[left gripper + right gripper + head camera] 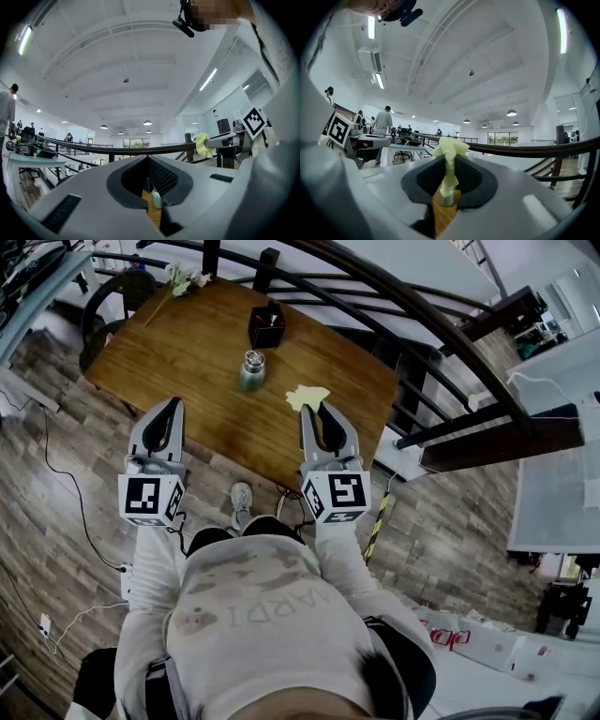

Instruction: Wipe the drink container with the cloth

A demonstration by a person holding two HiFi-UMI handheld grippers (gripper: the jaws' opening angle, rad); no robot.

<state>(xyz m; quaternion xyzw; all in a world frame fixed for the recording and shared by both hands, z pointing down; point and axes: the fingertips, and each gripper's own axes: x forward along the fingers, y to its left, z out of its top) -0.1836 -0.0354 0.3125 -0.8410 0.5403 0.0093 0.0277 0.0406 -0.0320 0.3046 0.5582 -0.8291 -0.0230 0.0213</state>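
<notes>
The drink container (251,371), a greenish glass jar with a metal lid, stands upright near the middle of the wooden table (187,352). My right gripper (314,409) is shut on a pale yellow cloth (307,396) above the table's near edge, right of the jar and apart from it. In the right gripper view the cloth (450,154) sticks up between the jaws, with the jar (446,198) beyond it. My left gripper (172,409) is shut and empty at the near left edge. Through its narrow jaw slit the jar (156,199) shows.
A black box (267,326) stands behind the jar, and a flower sprig (185,280) lies at the far left corner. A dark curved railing (441,343) runs behind and right of the table. Cables (66,484) trail over the wood floor on the left.
</notes>
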